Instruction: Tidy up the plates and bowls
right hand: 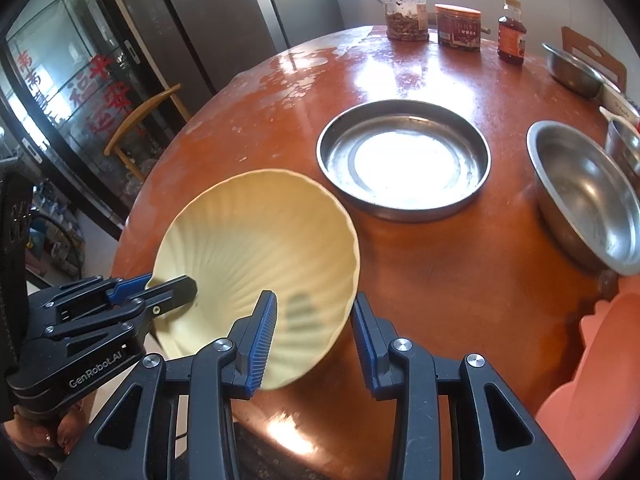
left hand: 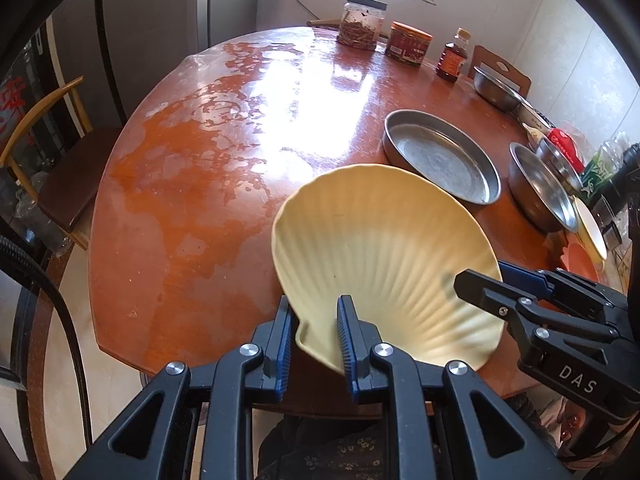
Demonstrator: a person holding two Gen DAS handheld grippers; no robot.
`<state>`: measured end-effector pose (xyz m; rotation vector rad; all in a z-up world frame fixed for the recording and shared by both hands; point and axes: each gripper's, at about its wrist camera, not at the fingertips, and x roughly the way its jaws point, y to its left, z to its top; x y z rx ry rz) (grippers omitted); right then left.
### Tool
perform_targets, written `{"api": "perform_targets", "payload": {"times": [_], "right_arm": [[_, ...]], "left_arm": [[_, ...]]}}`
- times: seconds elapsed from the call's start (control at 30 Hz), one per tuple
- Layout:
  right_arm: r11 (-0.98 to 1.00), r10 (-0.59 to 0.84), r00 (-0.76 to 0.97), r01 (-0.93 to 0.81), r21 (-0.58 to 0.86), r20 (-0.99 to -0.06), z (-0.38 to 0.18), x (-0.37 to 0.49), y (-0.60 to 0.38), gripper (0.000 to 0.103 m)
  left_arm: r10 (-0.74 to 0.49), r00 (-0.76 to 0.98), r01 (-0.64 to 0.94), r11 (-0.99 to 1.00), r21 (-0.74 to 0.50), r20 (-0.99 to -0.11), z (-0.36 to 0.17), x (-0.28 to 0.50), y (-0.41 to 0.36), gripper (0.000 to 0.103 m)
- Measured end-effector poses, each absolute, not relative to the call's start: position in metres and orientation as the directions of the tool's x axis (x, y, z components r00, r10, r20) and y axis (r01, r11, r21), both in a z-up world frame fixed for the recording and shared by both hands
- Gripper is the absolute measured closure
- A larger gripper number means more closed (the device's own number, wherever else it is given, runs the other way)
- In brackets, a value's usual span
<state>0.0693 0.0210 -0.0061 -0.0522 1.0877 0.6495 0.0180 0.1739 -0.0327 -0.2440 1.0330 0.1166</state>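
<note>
A cream shell-shaped plate is held tilted over the near edge of the round red-brown table. My left gripper is shut on the plate's narrow hinge end. My right gripper straddles the plate's right rim: one finger hovers over the ribbed inside and casts a shadow there, the other sits just outside the rim. A gap shows between the inner pad and the plate.
A flat steel pan sits just beyond the plate. A steel bowl and smaller steel bowls stand to the right, and a pink plate lies at the near right. Jars and a bottle line the far edge. A chair stands to the left.
</note>
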Motion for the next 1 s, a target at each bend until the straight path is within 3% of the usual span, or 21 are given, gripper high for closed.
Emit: {"api": "perform_targets", "payload": {"times": [0.2, 0.57, 0.83, 1.0], "right_arm": [[0.831, 0.439, 0.329, -0.503, 0.238, -0.836, -0.008, 0.079, 0.022, 0.076], [0.824, 0.450, 0.337, -0.513, 0.240, -0.827, -0.004, 0.080, 0.019, 0.076], [0.823, 0.466, 0.349, -0.508, 0.253, -0.814, 0.001, 0.080, 0.011, 0.075], [0.824, 0.470, 0.367, -0.508, 0.250, -0.803, 0.006, 0.078, 0.006, 0.072]], "left_arm": [[-0.008, 0.511, -0.230, 0.962, -0.145, -0.859, -0.033, 0.026, 0.174, 0.081], [0.007, 0.519, -0.222, 0.967, -0.127, -0.855, -0.027, 0.024, 0.171, 0.081], [0.031, 0.545, -0.223, 0.969, -0.109, -0.838, -0.014, 0.022, 0.166, 0.060], [0.062, 0.550, -0.244, 0.966, -0.090, -0.833, -0.009, 0.021, 0.165, 0.057]]}}
